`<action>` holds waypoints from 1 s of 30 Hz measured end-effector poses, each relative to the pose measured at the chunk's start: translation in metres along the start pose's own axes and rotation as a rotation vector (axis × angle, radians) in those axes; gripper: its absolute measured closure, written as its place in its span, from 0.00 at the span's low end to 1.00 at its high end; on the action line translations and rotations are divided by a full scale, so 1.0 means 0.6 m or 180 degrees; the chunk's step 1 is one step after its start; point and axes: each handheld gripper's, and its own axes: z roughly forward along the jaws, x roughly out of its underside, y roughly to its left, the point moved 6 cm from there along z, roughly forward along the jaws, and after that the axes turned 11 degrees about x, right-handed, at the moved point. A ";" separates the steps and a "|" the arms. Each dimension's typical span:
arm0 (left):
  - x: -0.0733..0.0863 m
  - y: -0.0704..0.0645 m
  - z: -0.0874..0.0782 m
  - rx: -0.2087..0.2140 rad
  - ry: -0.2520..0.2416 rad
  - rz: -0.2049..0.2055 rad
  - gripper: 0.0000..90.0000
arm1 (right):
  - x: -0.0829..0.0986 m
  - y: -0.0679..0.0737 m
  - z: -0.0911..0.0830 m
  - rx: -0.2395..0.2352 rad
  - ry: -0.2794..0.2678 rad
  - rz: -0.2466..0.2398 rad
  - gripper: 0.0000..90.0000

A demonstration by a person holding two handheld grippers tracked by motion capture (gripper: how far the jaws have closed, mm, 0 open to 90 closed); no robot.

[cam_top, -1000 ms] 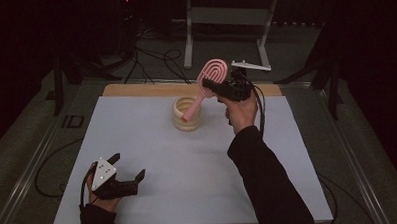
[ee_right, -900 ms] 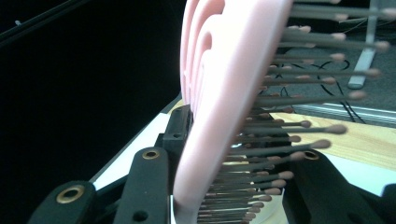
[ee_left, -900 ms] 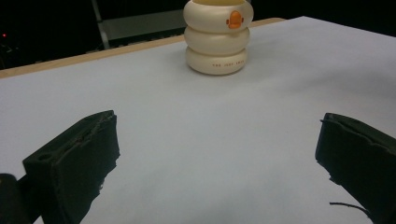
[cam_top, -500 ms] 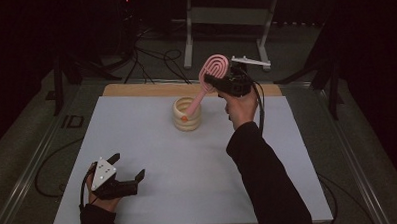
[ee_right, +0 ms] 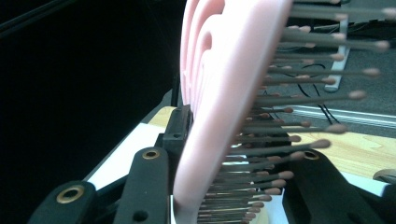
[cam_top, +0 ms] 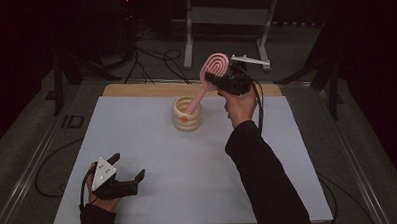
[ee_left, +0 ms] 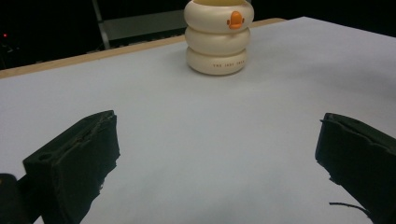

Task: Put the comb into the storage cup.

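High view showed little had changed over the last second: my right gripper had tipped the pink hairbrush slightly, its handle end already inside the cream ringed holder at the table's far middle, so seating it remained. That gripper pinched the brush head, bristle side against one jaw. My left gripper rested spread wide, empty, near the front edge.
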 end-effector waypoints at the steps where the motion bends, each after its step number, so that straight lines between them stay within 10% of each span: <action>1: 0.000 0.000 0.000 0.0001 0.0002 -0.0001 0.00 | -0.001 -0.001 0.000 0.0008 0.0000 0.0013 0.71; 30: 0.000 0.000 -0.001 0.0008 -0.0006 -0.0004 0.00 | -0.007 -0.033 0.022 0.0222 -0.0057 0.0162 0.71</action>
